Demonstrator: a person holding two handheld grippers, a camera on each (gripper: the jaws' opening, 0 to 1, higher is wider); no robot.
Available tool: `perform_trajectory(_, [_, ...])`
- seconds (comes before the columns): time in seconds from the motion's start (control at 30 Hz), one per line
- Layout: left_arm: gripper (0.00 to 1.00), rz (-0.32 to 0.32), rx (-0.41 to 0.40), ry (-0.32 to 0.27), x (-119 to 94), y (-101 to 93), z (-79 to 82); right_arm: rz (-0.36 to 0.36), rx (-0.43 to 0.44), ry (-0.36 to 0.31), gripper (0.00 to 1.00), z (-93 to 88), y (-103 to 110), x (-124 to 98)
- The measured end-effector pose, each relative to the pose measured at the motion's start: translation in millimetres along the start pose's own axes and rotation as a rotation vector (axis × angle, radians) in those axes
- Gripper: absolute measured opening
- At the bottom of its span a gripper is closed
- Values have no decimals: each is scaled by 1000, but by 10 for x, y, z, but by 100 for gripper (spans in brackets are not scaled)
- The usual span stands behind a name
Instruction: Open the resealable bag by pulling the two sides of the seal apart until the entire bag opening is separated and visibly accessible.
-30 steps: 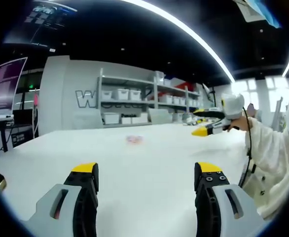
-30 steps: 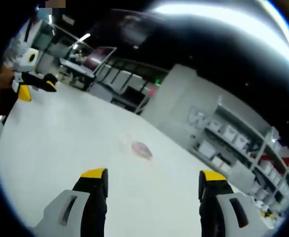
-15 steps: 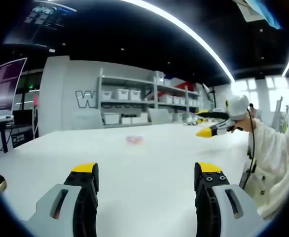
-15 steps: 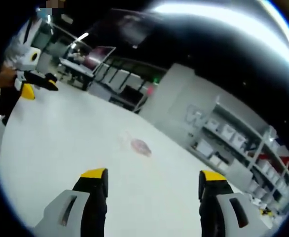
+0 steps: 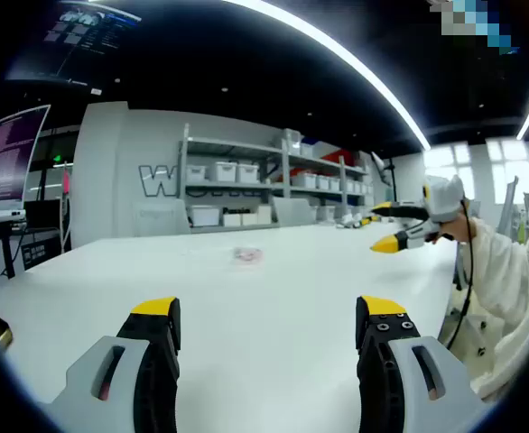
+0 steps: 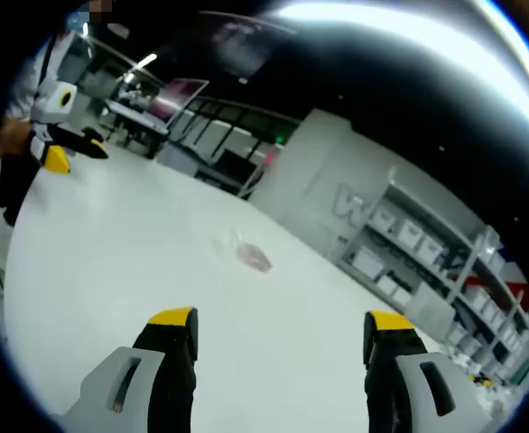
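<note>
Big white table point(image 5: 273, 298) with the little resealable bag point(image 5: 246, 255) lying flat mid-table, well away from both tools. Left gripper point(image 5: 269, 338) and right gripper point(image 6: 281, 347) both have jaws spread, holding nothing. My worry: the bag looks thin and clear, so pinching both seal sides at once seems easy.

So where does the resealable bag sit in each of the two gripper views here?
Left gripper view: the resealable bag lies far out on the white table, just left of centre.
Right gripper view: it lies mid-table, above the own jaws.
Shared landmark: the shelving with white bins.
</note>
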State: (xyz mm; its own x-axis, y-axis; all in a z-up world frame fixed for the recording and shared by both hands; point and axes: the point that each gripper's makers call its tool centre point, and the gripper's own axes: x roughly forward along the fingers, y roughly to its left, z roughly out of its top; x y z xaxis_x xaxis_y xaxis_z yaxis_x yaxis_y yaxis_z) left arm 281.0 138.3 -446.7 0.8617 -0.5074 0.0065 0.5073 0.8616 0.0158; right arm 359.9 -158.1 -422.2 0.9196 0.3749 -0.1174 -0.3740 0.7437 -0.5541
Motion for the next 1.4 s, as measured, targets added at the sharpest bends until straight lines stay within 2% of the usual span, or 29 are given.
perform_trajectory(0.4, [79, 3, 1, 0, 4, 12, -2, -48, 26, -20, 74, -21, -94, -159])
perform_trajectory(1.03, [79, 9, -1, 3, 12, 28, -27, -70, 42, -22, 74, -34, -57, -333])
perform_trajectory(1.2, [79, 20, -3, -1, -9, 75, -27, -72, 68, -30, 74, -35, -53, -385])
perform_trajectory(1.4, [79, 56, -8, -13, -57, 201, 11, -62, 139, -69, 73, 8, -37, -439])
